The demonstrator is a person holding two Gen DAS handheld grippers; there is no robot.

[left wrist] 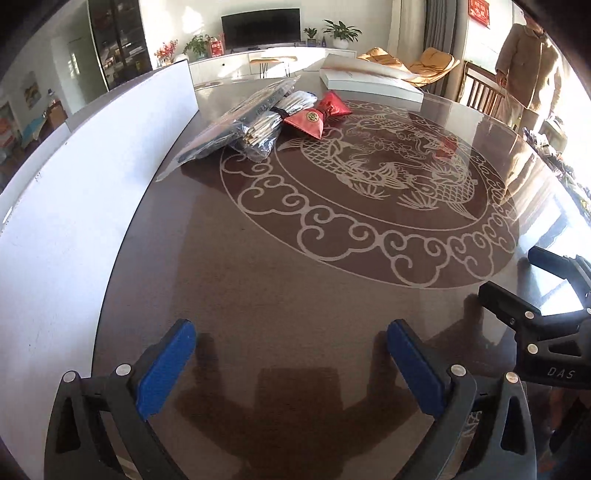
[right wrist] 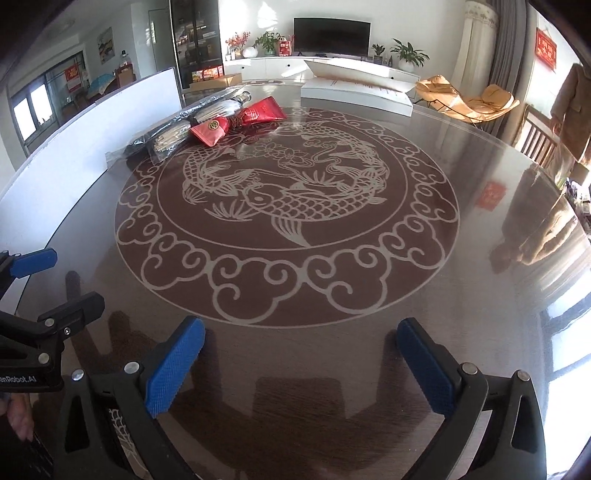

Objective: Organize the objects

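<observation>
Round dark-brown glass-topped table (right wrist: 480,295), glossy, with a pale carp medallion (right wrist: 284,206) ringed by cloud scrolls at its centre. Living room behind: television (right wrist: 331,36) on a white cabinet, potted plants, orange lounge chair (right wrist: 476,99), a person in a beige coat (left wrist: 528,62) standing off the right edge. White board (left wrist: 92,184) stands along the table's left edge; flat white boxes (right wrist: 356,92) lie at the far edge. Task items at far left of the table: plastic-wrapped bundles (left wrist: 236,129) touching two red pouches (left wrist: 321,114). Left gripper (left wrist: 291,365) and right gripper (right wrist: 301,365) hang over the near edge, fingers spread wide, grasping nothing. Nothing stands between them and the items.
</observation>
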